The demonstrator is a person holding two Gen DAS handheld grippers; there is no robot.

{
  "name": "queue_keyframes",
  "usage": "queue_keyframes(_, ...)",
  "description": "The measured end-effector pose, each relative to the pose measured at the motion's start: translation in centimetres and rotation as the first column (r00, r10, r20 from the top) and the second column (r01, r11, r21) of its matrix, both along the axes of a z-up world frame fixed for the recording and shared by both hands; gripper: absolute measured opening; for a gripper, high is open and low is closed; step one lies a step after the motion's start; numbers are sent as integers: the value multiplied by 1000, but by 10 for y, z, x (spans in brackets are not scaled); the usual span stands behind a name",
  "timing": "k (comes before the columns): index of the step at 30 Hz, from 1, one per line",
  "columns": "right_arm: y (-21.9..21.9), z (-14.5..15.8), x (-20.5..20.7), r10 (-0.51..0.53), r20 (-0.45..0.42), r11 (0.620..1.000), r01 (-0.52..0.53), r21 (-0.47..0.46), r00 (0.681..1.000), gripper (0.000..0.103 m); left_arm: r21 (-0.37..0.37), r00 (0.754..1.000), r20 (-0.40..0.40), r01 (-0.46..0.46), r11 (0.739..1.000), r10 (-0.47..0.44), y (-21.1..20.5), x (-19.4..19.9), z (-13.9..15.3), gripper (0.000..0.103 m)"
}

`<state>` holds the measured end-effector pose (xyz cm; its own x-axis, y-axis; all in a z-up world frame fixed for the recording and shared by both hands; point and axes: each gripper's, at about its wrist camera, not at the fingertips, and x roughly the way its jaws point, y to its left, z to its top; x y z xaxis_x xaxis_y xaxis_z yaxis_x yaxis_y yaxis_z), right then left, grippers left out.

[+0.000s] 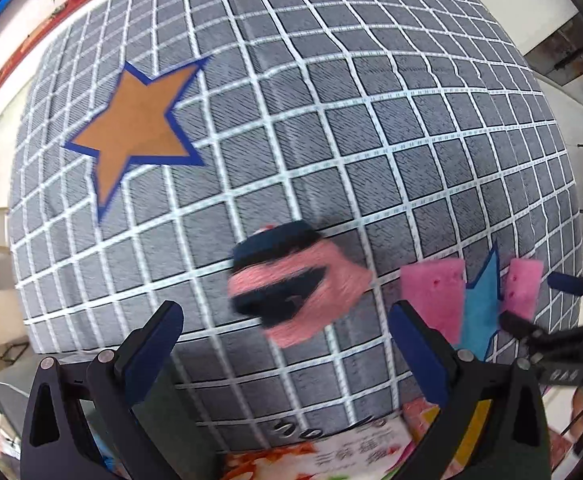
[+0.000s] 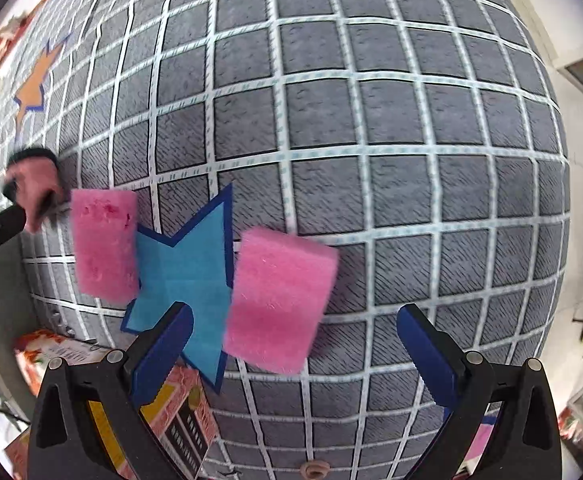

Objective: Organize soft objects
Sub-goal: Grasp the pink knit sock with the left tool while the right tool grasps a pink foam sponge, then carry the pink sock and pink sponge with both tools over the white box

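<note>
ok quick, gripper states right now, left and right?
Left gripper: open, holding nothing; the pink and navy knitted item lies ahead between its fingers.
Right gripper: open, holding nothing; a pink sponge lies ahead.

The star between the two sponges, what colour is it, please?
Light blue star with a dark blue border, clearest in the right wrist view.

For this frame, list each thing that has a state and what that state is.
Left gripper: open, empty.
Right gripper: open, empty.
Pink-and-navy knitted item: lying bunched on the grid cloth, blurred.
Left pink sponge: flat, overlapping the blue star.
Right pink sponge: tilted, blurred.
</note>
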<state>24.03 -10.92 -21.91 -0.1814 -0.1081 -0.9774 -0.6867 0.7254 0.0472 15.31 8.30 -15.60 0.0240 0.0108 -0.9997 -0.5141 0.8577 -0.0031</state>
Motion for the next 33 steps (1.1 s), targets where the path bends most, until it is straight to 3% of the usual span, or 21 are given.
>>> queue_keyframes(5,13,-21,-37,49,16,997,-48,-54,999,103,-9,999,-23,-29,1000,29,-7,-10,-39,103)
queue_keyframes(10,10,-23,-69,48,52,999,-46,-26,997,103,-26,995,-52,-83,996,81,4,-37,-60,103)
queue_keyframes(15,-2,-12,-52,52,30,998,-51,-42,998,103,-37,993,-46,-110,993,108,10,-71,-67,103)
queue_keyframes(21,9,-22,-14,31,27,999,-30,-45,999,101,-63,987,-97,-138,988,132,1,-33,-60,102)
queue_keyframes(22,8,-20,-14,26,31,999,-24,-45,999,97,-56,988,-86,-137,989,132,3,-18,-61,95)
queue_keyframes(23,8,-14,-13,24,42,999,-23,-36,999,86,-44,990,-67,-124,991,121,1,-14,-57,82)
queue_keyframes(24,7,-8,-13,28,52,999,-27,-25,998,69,-38,994,-47,-99,994,97,-1,-2,-54,73)
queue_keyframes(26,8,2,-11,39,70,999,-39,-3,997,48,-29,999,-36,-38,999,37,-6,6,-47,36)
queue_keyframes(27,8,5,-9,36,61,999,-36,6,997,48,-24,999,-34,-11,1000,11,-8,8,-44,28)
queue_keyframes(30,-1,20,1,-9,73,999,6,46,997,48,-9,1000,25,-3,1000,3,-9,10,-22,27)
queue_keyframes(33,-14,44,12,-53,95,996,46,81,994,48,49,992,105,60,997,-65,-20,13,13,27)
